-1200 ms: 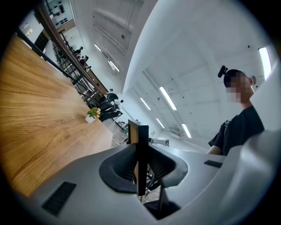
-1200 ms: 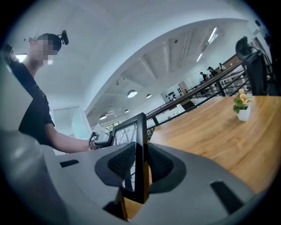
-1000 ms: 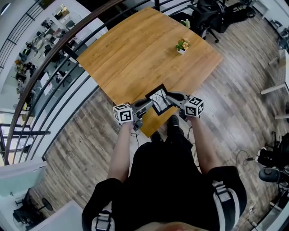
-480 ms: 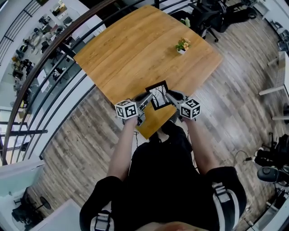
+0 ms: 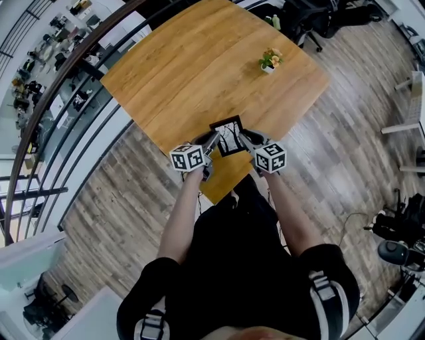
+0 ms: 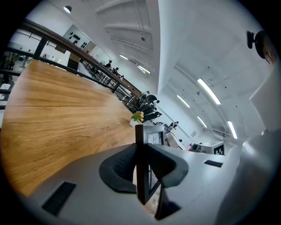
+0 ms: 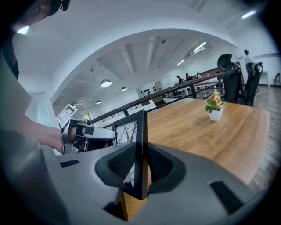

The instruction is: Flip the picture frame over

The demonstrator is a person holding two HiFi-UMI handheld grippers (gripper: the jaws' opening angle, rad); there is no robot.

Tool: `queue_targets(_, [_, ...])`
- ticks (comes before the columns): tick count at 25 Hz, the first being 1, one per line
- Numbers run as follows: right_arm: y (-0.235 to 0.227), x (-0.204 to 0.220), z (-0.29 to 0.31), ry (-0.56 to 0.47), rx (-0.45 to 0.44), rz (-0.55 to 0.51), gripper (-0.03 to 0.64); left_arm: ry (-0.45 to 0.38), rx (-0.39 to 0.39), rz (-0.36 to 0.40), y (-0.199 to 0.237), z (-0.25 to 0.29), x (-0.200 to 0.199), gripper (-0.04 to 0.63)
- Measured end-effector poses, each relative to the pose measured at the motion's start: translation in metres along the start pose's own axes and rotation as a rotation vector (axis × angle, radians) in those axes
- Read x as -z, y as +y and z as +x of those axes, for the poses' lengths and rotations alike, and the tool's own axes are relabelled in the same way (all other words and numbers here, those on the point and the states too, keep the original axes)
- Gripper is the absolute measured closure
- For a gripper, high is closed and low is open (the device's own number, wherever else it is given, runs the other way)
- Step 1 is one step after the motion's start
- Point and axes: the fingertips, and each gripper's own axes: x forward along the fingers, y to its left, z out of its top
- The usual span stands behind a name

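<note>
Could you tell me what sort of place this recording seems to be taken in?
Probably an open-plan office on a mezzanine: a wooden table beside a railing, office chairs, ceiling strip lights.

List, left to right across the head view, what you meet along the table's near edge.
left gripper → picture frame → right gripper. Each gripper is clamped on one side edge of the frame.

Black picture frame (image 5: 228, 137) above light wooden table (image 5: 192, 73) near edge, between left gripper (image 5: 212, 141) and right gripper (image 5: 243, 139); small potted plant (image 5: 269, 61) behind, right.
</note>
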Motion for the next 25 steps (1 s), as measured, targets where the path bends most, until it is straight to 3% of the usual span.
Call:
queue_targets(7, [-0.020,0.023,0.020,0.049,0.005,0.092,0.526,0.050,-0.065,-0.001,0.024,0.020,0.012,0.506])
queue_targets(15, [-0.033,0.050,0.041,0.124,0.002,0.128,0.527,0.103,-0.142,-0.035,0.056,0.035,0.032,0.505])
queue_targets(25, [-0.051,0.072,0.068,0.182,0.008,0.153,0.526,0.155,-0.205,-0.012,0.087,0.054,0.040,0.502])
